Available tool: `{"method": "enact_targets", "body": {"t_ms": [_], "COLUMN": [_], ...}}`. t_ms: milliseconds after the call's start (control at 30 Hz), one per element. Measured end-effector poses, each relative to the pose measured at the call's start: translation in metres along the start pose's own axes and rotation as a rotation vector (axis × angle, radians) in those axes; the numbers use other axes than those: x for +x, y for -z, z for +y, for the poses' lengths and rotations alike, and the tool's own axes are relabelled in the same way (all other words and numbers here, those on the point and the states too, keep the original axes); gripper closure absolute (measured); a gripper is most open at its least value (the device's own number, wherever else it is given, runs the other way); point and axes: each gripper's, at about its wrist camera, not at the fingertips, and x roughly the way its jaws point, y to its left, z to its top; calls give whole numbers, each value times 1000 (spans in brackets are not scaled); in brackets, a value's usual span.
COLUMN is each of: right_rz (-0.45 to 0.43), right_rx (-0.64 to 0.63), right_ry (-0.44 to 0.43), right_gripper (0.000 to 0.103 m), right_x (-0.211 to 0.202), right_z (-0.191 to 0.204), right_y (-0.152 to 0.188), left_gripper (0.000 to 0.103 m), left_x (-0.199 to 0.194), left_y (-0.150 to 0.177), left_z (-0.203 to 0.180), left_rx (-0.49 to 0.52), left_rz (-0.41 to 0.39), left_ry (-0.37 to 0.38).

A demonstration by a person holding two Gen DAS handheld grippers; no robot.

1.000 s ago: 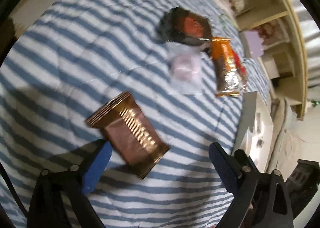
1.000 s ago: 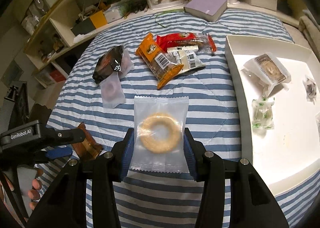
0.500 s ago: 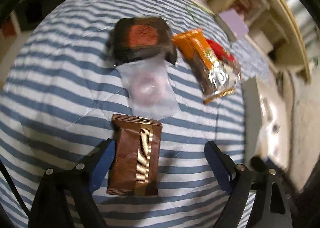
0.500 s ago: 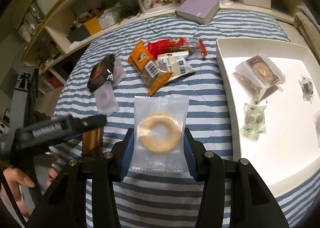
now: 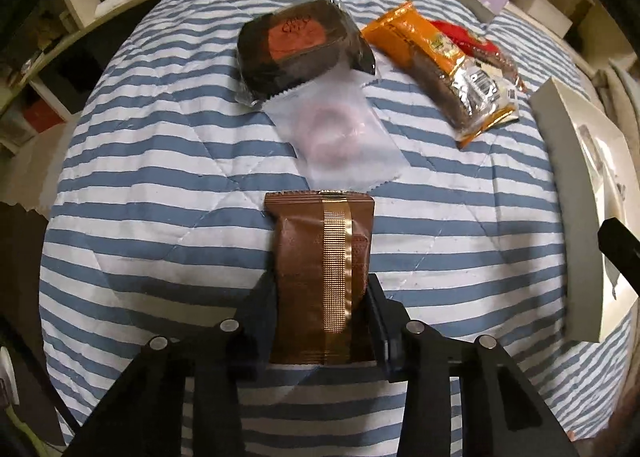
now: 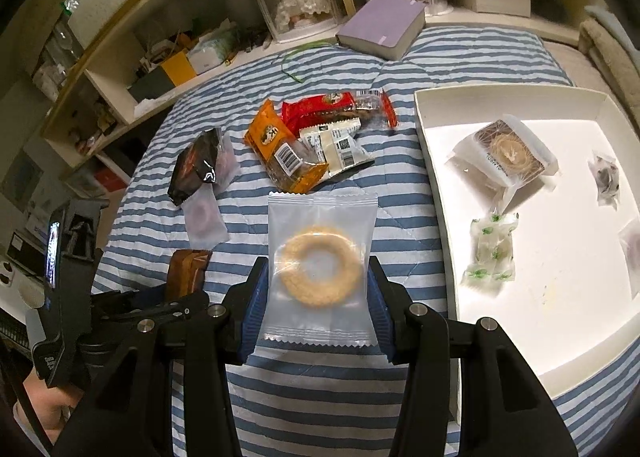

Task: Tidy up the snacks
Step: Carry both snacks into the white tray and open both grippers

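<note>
Closing on the brown snack pack [image 5: 322,269], the left gripper [image 5: 322,309] has it between its jaws, left of the white tray [image 6: 436,193]. Beside that tray, the right gripper [image 6: 316,297] clamps the ring-biscuit packet [image 6: 320,265].

A lavender book [image 6: 382,31] lies on the striped quilt [image 6: 472,57].

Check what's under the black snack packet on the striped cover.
The black packet lies over the top edge of a frosted clear wrapper with a pinkish ring inside; the ring and the wrapper's lower part show. The covered strip, and anything else beneath the packet, can't be seen.
</note>
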Motion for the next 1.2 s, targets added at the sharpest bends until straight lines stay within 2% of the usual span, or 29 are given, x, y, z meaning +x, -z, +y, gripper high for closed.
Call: {"method": "enact_targets", "body": {"t_ms": [367,700,967,1200], "right_rz": [-73,-170,-220,-255], "right_rx": [-46,-101,-104,-118], "right_ry": [17,32,69,132], "right_gripper": [56,56,56,55], "right_x": [-24,-73,-116,-155], "right_z": [2,1,-21,-55], "right_y": [-12,-28,-30,-26], "left_gripper": [63,63,63,63], "left_x": [-65,-138,-173,-188], "left_y": [11,23,33,40], "left_z": [-1,-15,-41,-83], "left_rx": [44,45,82,143], "left_rz": [-174,-335,-387,-415], "left_ry": [40,139,214,282]}}
